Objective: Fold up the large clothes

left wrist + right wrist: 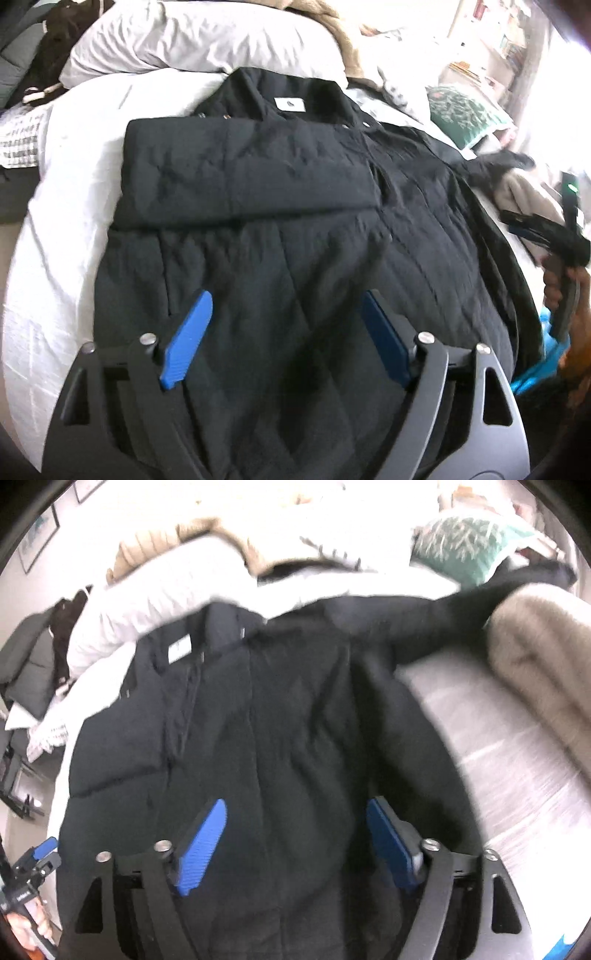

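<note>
Black quilted jacket (pixel 280 236) lies spread flat on the bed (pixel 62 206), collar at the far end by the pillows (pixel 192 37). Its left sleeve (pixel 243 173) is already laid across the chest, probably so the body can be narrowed before folding; the right sleeve (pixel 436 616) stretches far right toward a beige blanket (pixel 543 672). Left tool (pixel 286 306) hangs over the near hem, blue fingers (pixel 188 339) spread apart, holding nothing. Right tool (pixel 295 812) is likewise wide apart and empty above the right half, likely placed to reach that unfolded sleeve.
</note>
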`<state>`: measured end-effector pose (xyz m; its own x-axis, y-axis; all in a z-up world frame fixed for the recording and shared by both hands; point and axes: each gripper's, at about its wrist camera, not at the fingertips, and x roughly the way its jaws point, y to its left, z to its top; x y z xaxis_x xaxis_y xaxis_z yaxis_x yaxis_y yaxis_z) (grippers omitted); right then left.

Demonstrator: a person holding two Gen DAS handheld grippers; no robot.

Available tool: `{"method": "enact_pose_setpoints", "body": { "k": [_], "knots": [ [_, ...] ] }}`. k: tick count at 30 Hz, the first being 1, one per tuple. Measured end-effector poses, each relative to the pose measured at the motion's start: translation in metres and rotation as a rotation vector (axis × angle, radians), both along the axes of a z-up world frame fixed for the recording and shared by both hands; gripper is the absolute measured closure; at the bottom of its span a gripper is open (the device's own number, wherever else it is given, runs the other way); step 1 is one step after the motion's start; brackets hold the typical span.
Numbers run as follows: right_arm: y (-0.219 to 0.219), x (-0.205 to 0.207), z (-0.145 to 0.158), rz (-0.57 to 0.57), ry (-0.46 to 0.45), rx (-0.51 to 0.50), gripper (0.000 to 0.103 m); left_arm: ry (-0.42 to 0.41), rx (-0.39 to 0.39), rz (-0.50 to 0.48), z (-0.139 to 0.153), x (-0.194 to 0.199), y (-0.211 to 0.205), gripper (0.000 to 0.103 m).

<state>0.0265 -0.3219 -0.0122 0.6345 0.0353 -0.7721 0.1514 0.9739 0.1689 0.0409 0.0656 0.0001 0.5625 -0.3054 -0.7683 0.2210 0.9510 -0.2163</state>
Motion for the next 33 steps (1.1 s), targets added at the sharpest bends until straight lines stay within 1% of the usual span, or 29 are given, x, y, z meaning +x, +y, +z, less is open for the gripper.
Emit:
{"method": "enact_pose_setpoints", "body": {
  "k": [1, 4, 6, 8, 11, 14, 17, 19, 21, 23, 27, 28, 29, 30, 31, 32, 33],
  "knots": [
    [-0.006, 0.0, 0.008, -0.012, -0.011, -0.001, 0.02, 0.017, -0.001, 0.019, 0.003, 0.006, -0.002, 0.019],
    [-0.025, 0.004, 0.031, -0.063, -0.042, -0.032, 0.02, 0.052, -0.045, 0.078, 0.006, 0.02, 0.003, 0.016],
    [-0.047, 0.006, 0.051, -0.097, -0.067, -0.043, 0.02, 0.057, -0.084, 0.12, 0.005, 0.028, 0.007, 0.016],
    [-0.073, 0.012, 0.075, -0.149, -0.081, -0.085, 0.02, 0.054, -0.106, 0.144, 0.002, 0.037, 0.011, 0.016],
    [-0.112, 0.024, 0.105, -0.24, -0.109, -0.139, 0.02, 0.03, -0.09, 0.174, -0.005, 0.046, 0.018, 0.016],
    [-0.167, 0.036, 0.122, -0.37, -0.121, -0.135, 0.02, 0.022, -0.074, 0.197, -0.011, 0.058, 0.024, 0.016],
    [-0.209, 0.051, 0.118, -0.476, -0.102, -0.1, 0.018, 0.019, -0.052, 0.207, -0.017, 0.074, 0.027, 0.016],
    [-0.239, 0.061, 0.106, -0.539, -0.066, -0.062, 0.018, 0.014, -0.035, 0.208, -0.02, 0.081, 0.028, 0.016],
    [-0.259, 0.07, 0.092, -0.583, -0.032, -0.02, 0.018, 0.006, -0.027, 0.213, -0.024, 0.087, 0.029, 0.016],
    [-0.271, 0.08, 0.081, -0.614, -0.02, 0.002, 0.018, 0.005, -0.025, 0.219, -0.027, 0.092, 0.031, 0.016],
    [-0.282, 0.095, 0.082, -0.654, -0.021, -0.056, 0.02, 0.019, -0.044, 0.221, -0.034, 0.099, 0.032, 0.016],
    [-0.281, 0.099, 0.082, -0.662, -0.017, -0.084, 0.025, 0.022, -0.044, 0.223, -0.035, 0.101, 0.033, 0.016],
    [-0.279, 0.103, 0.082, -0.665, -0.011, -0.122, 0.036, 0.026, -0.043, 0.226, -0.036, 0.102, 0.033, 0.016],
    [-0.28, 0.107, 0.081, -0.664, -0.011, -0.142, 0.042, 0.029, -0.043, 0.225, -0.037, 0.103, 0.033, 0.016],
    [-0.28, 0.109, 0.082, -0.656, -0.016, -0.156, 0.058, 0.034, -0.044, 0.223, -0.038, 0.104, 0.033, 0.016],
    [-0.278, 0.109, 0.084, -0.638, -0.029, -0.156, 0.068, 0.037, -0.044, 0.222, -0.038, 0.104, 0.033, 0.016],
    [-0.275, 0.108, 0.087, -0.62, -0.042, -0.145, 0.085, 0.037, -0.046, 0.221, -0.037, 0.104, 0.033, 0.016]
  ]
}}
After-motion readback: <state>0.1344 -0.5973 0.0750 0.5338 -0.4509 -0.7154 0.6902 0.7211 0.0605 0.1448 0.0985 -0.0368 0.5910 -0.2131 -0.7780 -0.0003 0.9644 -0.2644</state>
